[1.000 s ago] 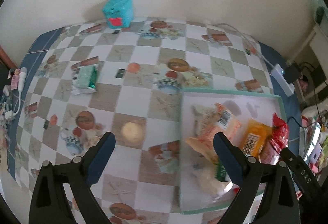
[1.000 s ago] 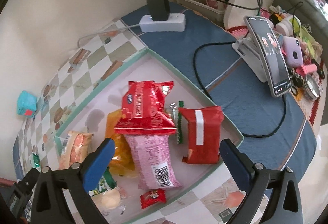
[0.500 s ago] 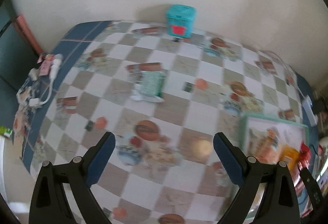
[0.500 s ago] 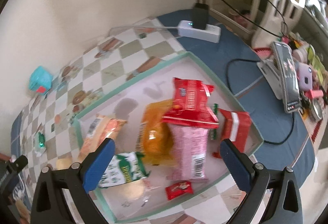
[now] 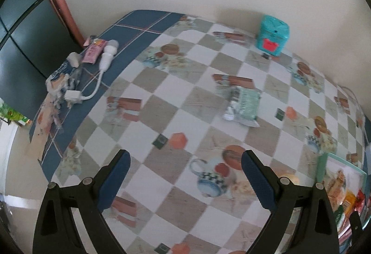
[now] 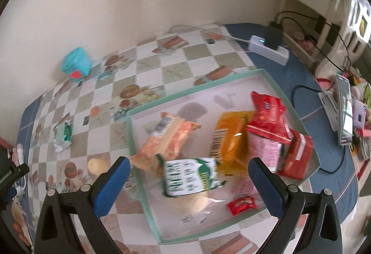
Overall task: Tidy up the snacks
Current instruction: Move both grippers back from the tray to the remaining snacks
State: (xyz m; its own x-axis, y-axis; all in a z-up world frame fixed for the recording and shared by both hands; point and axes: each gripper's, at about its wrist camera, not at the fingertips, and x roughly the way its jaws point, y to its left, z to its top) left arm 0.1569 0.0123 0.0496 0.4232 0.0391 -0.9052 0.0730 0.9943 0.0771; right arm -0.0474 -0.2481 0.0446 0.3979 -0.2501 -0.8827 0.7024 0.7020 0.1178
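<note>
The left gripper [image 5: 184, 180] is hanging over the checked tablecloth [image 5: 162, 114], its jaws standing wide apart with nothing between them. Ahead of it and a little to its right, a green packet [image 5: 244, 105] is lying alone on the cloth, well apart from the fingers. Farther ahead, by the wall, a teal box [image 5: 272, 38] is standing upright. Off to the gripper's far right, the corner of the tray [image 5: 323, 167] is showing, with snacks inside. To its left, a white cable [image 5: 96, 89] is lying on the blue edge of the table.

The right gripper [image 6: 189, 180] is hovering over the tray [image 6: 183, 100], jaws also spread wide and empty. Just ahead, between the fingers, a green-and-white packet [image 6: 191, 176] is lying in the tray, resting partly on an orange-pink packet [image 6: 169, 138]. Ahead to the right, an orange bag [image 6: 231, 142], a red bag [image 6: 269, 117], a pink bag [image 6: 264, 149] and a red box [image 6: 296, 154] are crowding together. A small red candy [image 6: 242, 204] is lying near the right finger. To the gripper's left, outside the tray, a round cookie [image 6: 98, 164] is sitting on the cloth.
</note>
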